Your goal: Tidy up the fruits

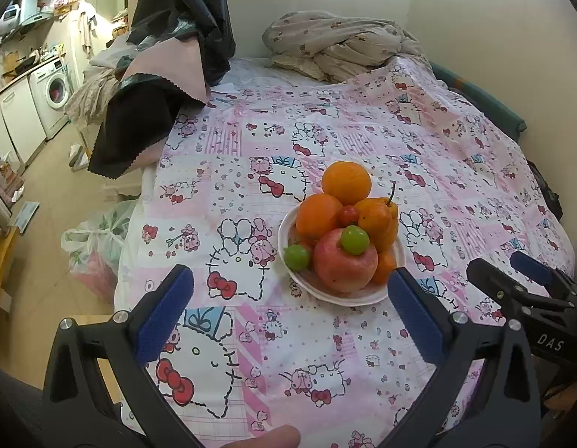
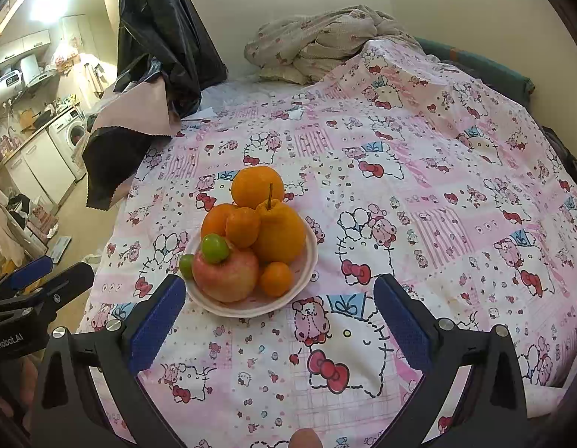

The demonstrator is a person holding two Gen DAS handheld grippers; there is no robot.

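A white plate [image 1: 363, 298] [image 2: 307, 261] heaped with fruit sits on the pink cartoon-print bedsheet [image 1: 288, 149]. On it lie a red apple [image 1: 342, 267] [image 2: 227, 274], two small green fruits [image 1: 355, 239] [image 1: 296, 257], several oranges [image 1: 318, 214] [image 2: 243, 226], a stemmed orange-yellow fruit [image 2: 281, 233] and a tiny red fruit [image 1: 349, 215]. A large orange [image 1: 346, 182] [image 2: 256, 184] rests just behind the plate. My left gripper [image 1: 290, 302] is open, empty, hovering in front of the plate. My right gripper [image 2: 279, 310] is open too, empty, at the plate's near edge.
A crumpled beige blanket [image 1: 337, 43] lies at the far end of the bed by the wall. Black and pink fabric [image 1: 169, 56] hangs over the bed's left side. A plastic bag [image 1: 94, 246] stands on the floor left. The right gripper's body [image 1: 531, 291] shows at right.
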